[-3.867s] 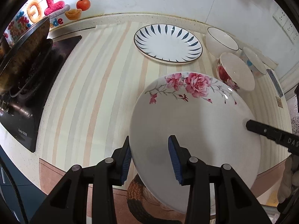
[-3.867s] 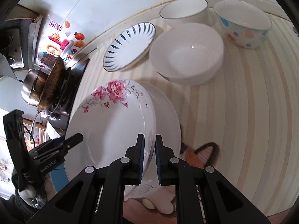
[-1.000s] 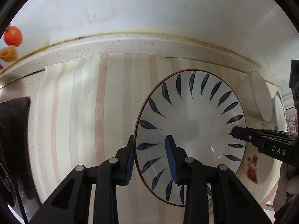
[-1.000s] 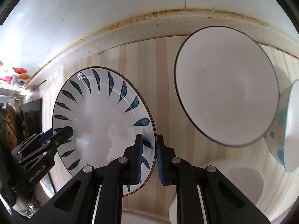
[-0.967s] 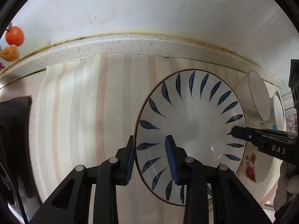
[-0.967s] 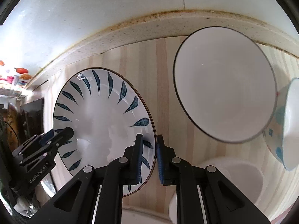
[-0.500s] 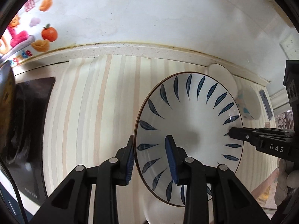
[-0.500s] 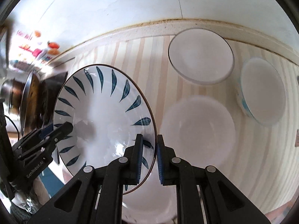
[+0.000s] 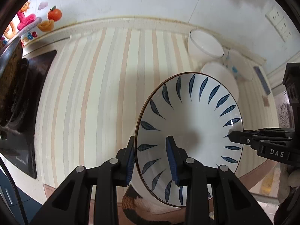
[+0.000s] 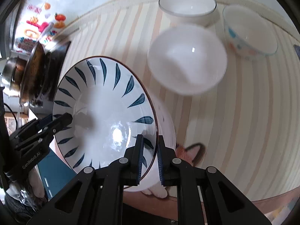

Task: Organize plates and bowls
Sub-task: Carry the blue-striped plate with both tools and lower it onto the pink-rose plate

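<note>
Carried the blue-leaf plate (image 9: 189, 129) two-handed, left gripper (image 9: 151, 159) and right gripper (image 10: 150, 156) each clamped on opposite rims, over the white plate (image 10: 166, 129) at the near counter edge. Judged next: level, lower onto that plate, release. Since half a second ago, drawn nearer, away from the three bowls (image 10: 187, 60)
</note>
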Demonstrator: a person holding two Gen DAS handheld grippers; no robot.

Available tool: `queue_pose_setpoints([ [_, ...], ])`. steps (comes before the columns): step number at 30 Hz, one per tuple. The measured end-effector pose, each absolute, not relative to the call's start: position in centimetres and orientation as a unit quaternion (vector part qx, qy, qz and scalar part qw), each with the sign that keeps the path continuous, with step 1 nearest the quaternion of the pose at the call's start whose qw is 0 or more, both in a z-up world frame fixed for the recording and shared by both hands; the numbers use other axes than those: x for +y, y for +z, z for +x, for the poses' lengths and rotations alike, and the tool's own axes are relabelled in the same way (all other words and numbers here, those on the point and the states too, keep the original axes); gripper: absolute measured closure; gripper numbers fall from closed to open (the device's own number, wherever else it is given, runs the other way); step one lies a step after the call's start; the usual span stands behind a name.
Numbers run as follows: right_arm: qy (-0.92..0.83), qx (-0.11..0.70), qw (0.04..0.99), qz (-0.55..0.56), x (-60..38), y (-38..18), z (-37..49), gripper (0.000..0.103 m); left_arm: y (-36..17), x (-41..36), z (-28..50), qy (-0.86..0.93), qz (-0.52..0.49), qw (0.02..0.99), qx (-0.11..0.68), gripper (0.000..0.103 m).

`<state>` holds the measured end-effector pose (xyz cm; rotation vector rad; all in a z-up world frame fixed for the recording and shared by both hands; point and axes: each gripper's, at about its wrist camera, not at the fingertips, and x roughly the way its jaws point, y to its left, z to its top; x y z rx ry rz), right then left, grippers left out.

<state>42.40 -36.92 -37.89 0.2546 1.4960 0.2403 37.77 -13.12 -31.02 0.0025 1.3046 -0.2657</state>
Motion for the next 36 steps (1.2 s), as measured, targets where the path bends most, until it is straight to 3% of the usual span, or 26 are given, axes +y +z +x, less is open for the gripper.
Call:
queue_pose_setpoints([
  [13,0.101,0.698,0.700,0.113,-36.2,-42.2,40.8,0.088,-35.4,-13.2,36.9,-0.108,0.018,0.772,0.626,0.074],
  [36,0.089,0.686,0.703,0.163,-37.0,-41.8,41.3,0.085,-36.5,-14.0,36.6,-0.097,0.025,0.767,0.633,0.074],
])
